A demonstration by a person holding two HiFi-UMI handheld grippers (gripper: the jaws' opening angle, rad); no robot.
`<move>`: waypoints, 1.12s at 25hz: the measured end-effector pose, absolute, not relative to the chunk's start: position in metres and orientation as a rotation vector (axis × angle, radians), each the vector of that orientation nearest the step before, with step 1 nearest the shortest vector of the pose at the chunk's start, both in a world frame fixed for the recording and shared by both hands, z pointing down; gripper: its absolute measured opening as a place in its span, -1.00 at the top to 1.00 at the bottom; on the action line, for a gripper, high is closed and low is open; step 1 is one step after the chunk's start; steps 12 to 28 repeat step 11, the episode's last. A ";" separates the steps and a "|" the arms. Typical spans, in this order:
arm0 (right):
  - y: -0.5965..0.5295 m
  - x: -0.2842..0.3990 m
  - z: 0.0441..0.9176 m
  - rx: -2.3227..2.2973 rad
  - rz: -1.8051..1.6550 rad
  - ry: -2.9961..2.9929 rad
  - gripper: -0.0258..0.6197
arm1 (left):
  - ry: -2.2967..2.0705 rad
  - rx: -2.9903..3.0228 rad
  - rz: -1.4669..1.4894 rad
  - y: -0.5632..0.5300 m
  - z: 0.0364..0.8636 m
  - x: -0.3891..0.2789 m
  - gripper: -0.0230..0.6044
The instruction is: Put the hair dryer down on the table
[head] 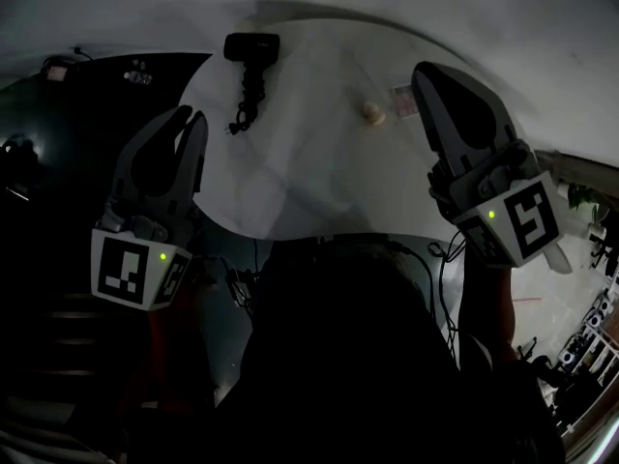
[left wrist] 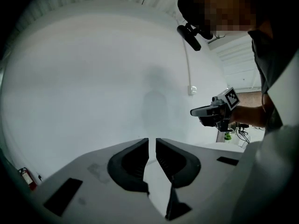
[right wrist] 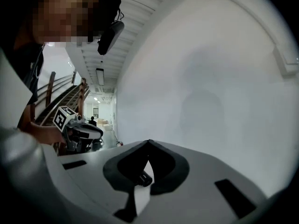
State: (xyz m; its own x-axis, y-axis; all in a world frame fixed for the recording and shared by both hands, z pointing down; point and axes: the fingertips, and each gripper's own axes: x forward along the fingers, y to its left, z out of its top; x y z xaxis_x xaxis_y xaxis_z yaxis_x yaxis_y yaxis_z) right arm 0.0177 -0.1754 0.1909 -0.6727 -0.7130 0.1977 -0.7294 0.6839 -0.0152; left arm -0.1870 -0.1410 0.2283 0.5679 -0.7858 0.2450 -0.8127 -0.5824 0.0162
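In the head view, the black plastic hair dryer (head: 251, 48) is lying on the round white table (head: 309, 177), at the table's far left edge. Its black coiled cord (head: 246, 104) is trailing toward the table's middle. A small beige lump (head: 372, 112) and a pale pink card (head: 404, 101) are sitting side by side toward the table's far right. The left gripper (head: 191, 116) and the right gripper (head: 424, 69) are hovering above the table's near side, touching nothing. In the left gripper view, the left gripper (left wrist: 152, 140) is facing a bare white wall (left wrist: 93, 78), its jaws pressed almost together with nothing between them. In the right gripper view, the right gripper (right wrist: 148, 143) is likewise pinched closed and empty. By my judgement the dryer is already down. The danger is that it is resting very near the table's rim, so a gripper snagging the cord could be dragging it off. Counting: one dryer, one cord, one lump, one card, one table, two grippers.
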 end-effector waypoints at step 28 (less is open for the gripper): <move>-0.075 0.049 0.141 1.305 0.129 -2.662 0.90 | -1.344 2.659 0.210 -0.061 0.187 -0.202 0.78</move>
